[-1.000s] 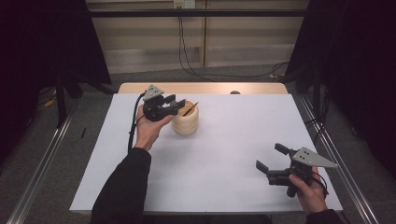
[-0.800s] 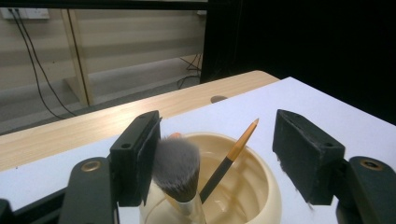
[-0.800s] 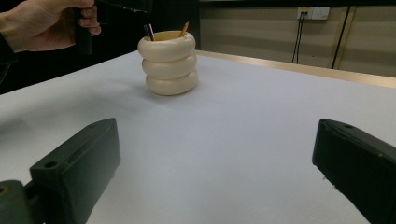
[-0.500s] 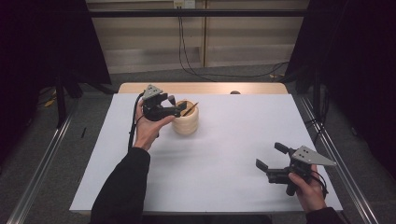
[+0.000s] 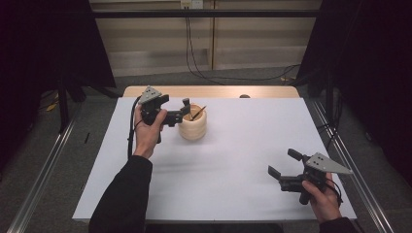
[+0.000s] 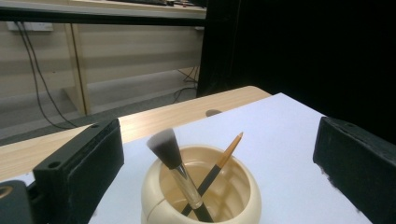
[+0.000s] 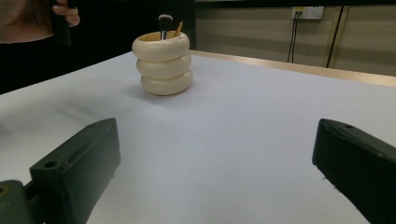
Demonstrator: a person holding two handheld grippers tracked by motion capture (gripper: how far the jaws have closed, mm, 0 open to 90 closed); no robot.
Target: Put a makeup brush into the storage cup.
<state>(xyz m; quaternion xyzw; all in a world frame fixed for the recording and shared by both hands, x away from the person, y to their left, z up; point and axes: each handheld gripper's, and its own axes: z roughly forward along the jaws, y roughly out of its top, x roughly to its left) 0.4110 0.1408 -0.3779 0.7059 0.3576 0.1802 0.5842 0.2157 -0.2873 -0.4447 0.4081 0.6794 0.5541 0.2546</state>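
Left gripper view: we see left gripper jaws just opened wide, nothing pinched; makeup brush leans free inside cream holder, far left on table. Placement judged complete. Right gripper spread, empty.

A white sheet covers nearly the whole table, leaving a strip of pale wooden tabletop bare along the far edge — a small dark round spot sits on that strip, right of the middle. Beyond the far edge, black cables hang down a beige panelled wall from a white socket. Metal rails run along the grey floor on both sides — black curtains close it in.
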